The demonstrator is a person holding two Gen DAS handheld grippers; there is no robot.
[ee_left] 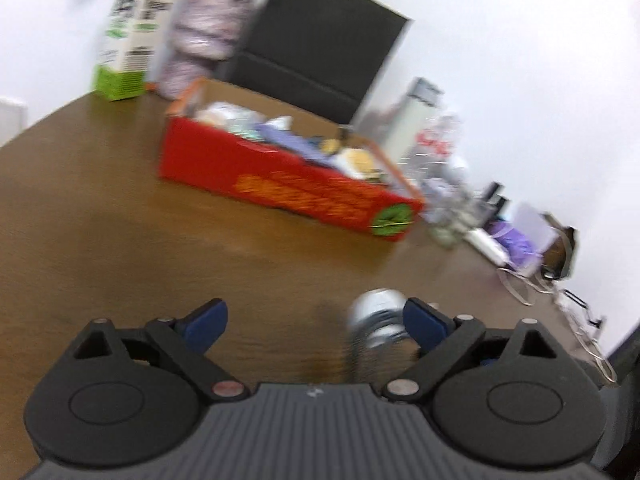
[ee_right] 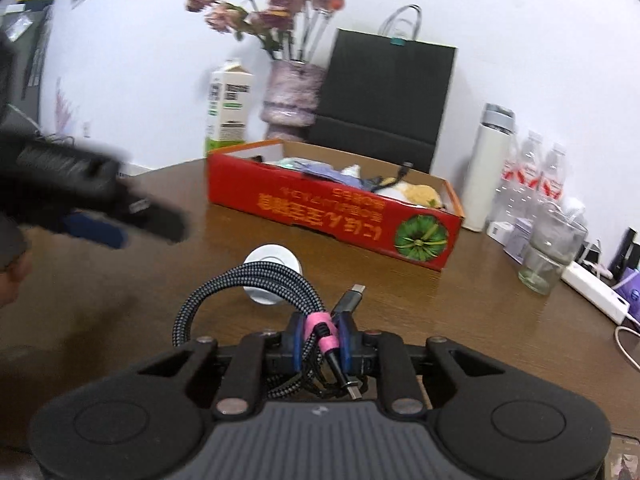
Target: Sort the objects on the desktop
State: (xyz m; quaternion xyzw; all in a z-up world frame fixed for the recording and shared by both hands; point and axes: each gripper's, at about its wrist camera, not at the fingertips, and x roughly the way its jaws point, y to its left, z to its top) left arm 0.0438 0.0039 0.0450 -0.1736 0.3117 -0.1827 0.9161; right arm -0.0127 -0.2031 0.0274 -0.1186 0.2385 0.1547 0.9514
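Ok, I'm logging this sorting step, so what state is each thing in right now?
Left gripper: open, holding nothing.
Right gripper: shut on the cable.
Cable: coiled, bound by a pink band.
Red box: open-topped, partly filled.
White roll: lying on the table, ungripped.
Glass: upright, looks empty.
Carton: upright.

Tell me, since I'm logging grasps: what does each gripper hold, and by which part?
The right gripper is shut on the coiled braided cable, at its pink tie band. The left gripper is open, holding nothing.
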